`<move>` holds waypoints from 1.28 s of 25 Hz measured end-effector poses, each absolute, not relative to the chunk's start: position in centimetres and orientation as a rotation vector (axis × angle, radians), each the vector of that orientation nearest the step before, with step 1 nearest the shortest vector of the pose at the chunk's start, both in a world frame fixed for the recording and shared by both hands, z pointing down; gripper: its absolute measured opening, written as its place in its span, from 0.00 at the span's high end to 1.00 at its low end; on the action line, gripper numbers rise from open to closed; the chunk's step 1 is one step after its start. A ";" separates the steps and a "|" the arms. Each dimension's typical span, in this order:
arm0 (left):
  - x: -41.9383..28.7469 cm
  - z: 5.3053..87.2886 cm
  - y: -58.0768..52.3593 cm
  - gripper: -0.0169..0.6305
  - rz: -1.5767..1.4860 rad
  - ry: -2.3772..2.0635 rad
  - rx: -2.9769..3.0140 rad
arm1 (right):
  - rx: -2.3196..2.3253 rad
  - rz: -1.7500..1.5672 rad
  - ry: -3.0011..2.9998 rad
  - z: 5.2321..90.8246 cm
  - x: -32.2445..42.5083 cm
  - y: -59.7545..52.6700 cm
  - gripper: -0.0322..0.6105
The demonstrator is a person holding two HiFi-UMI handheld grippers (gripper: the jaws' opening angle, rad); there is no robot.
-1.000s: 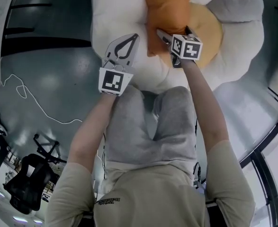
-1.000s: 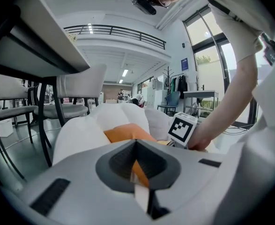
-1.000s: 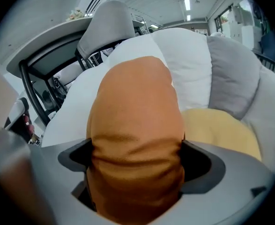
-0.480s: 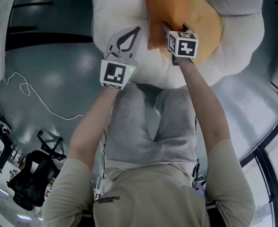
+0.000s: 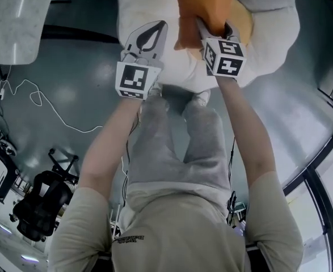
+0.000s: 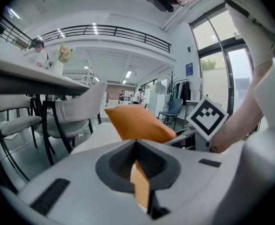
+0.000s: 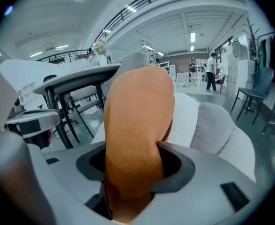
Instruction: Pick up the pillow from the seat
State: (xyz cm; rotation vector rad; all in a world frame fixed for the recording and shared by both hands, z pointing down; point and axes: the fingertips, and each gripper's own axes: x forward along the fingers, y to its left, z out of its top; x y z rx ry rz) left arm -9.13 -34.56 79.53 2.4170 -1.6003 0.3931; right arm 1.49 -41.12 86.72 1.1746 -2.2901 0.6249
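Note:
The orange pillow point(image 5: 203, 7) stands over a puffy white seat point(image 5: 268, 27) with a tan centre point(image 5: 244, 20), at the top of the head view. My right gripper point(image 5: 213, 29) has the pillow's near edge between its jaws, which are closing and pinch the fabric point(image 7: 135, 125). The pillow bulges up out of the jaws in the right gripper view. My left gripper point(image 5: 158, 29) hovers just left of the pillow, shut and holding nothing. In the left gripper view the pillow point(image 6: 137, 123) lies ahead, beside the right gripper's marker cube point(image 6: 206, 118).
The person's grey-trousered legs point(image 5: 180, 152) stand right against the seat's front. A white cable point(image 5: 47, 109) lies on the glossy floor at left, with a black office chair point(image 5: 38, 203) lower left. A table corner point(image 5: 13, 21) juts in top left. Window frames point(image 5: 319, 180) run along the right.
The right gripper's jaws have closed on the pillow's near edge. Both grippers have shifted slightly up the view, and the seat now sits higher in the frame.

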 end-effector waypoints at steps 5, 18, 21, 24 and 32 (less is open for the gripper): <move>-8.2 69.1 -34.5 0.96 0.338 -1.642 2.457 | 1.267 0.572 -2.409 73.1 2.6 -41.4 0.55; -4.3 41.4 -33.7 0.96 0.053 -1.710 2.619 | 1.453 0.251 -2.655 40.8 6.5 -39.8 0.52; -3.9 35.2 -32.8 0.96 -0.013 -1.709 2.664 | 1.502 0.193 -2.703 34.8 7.2 -38.3 0.51; -3.8 29.5 -31.8 0.96 -0.057 -1.722 2.714 | 1.548 0.113 -2.748 29.1 8.0 -36.7 0.51; -3.7 17.9 -28.0 0.96 -0.156 -1.765 2.837 | 1.614 -0.155 -2.850 16.0 10.8 -32.4 0.49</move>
